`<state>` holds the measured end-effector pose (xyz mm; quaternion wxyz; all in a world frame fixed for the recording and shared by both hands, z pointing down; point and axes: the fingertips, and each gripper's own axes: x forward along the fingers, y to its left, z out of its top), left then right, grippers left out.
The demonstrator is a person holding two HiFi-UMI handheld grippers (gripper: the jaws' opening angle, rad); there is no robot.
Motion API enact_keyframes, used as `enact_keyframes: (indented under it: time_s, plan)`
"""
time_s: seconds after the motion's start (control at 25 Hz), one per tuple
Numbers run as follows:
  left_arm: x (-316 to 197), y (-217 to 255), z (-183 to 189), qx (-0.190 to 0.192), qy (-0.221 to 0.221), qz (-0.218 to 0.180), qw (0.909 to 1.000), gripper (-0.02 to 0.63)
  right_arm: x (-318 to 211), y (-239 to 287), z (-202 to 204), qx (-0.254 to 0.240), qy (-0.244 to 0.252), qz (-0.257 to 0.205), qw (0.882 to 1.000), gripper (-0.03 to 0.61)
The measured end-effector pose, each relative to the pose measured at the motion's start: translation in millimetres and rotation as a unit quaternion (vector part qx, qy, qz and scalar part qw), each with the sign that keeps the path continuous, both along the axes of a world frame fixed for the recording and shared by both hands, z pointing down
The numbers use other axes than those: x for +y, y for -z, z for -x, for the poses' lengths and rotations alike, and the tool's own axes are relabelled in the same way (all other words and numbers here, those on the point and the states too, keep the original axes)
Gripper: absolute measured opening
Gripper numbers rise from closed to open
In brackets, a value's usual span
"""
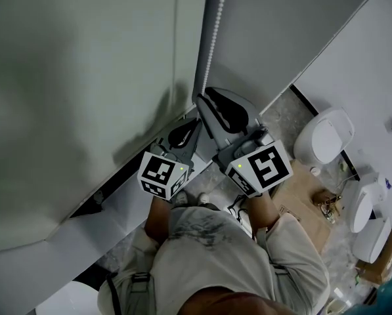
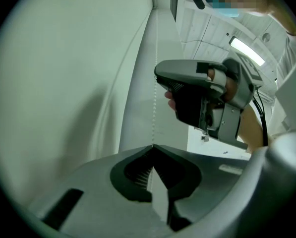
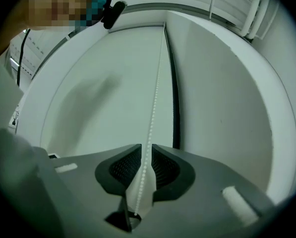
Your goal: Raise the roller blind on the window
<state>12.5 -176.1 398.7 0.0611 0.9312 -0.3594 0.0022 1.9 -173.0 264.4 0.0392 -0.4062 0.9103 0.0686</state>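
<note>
Bead chain [image 3: 155, 93] runs vertical past both jaws.
Clamped low by L hand-held gripper [image 2: 152, 148]; R hand-held gripper [image 3: 146, 155] set higher, jaws apart round it.

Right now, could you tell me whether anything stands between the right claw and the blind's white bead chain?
Nothing visible does: the white bead chain runs between the parted jaws of the right claw, not yet clamped.
</note>
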Motion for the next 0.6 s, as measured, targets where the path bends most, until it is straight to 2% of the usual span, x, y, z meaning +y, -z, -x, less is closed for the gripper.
enact_keyframes:
  time_s: [0.16,0.24,0.36,0.6]
  plan:
    - [2,-1,-1,0.003,0.002,-0.005,1.0,0.011,-4,9,3,0.005,0.0,-0.012,1.0,0.07]
    - [4,0,-1,0.004,0.001,-0.006,1.0,0.011,-5,12,4,0.004,-0.002,-0.015,1.0,0.035]
    - [4,-2,0,0.004,0.002,-0.006,1.0,0.011,-5,13,6,0.002,0.01,-0.009,1.0,0.019]
    - [4,-9,0,0.004,0.003,0.001,1.0,0.011,-3,8,5,-0.006,0.009,-0.012,1.0,0.014]
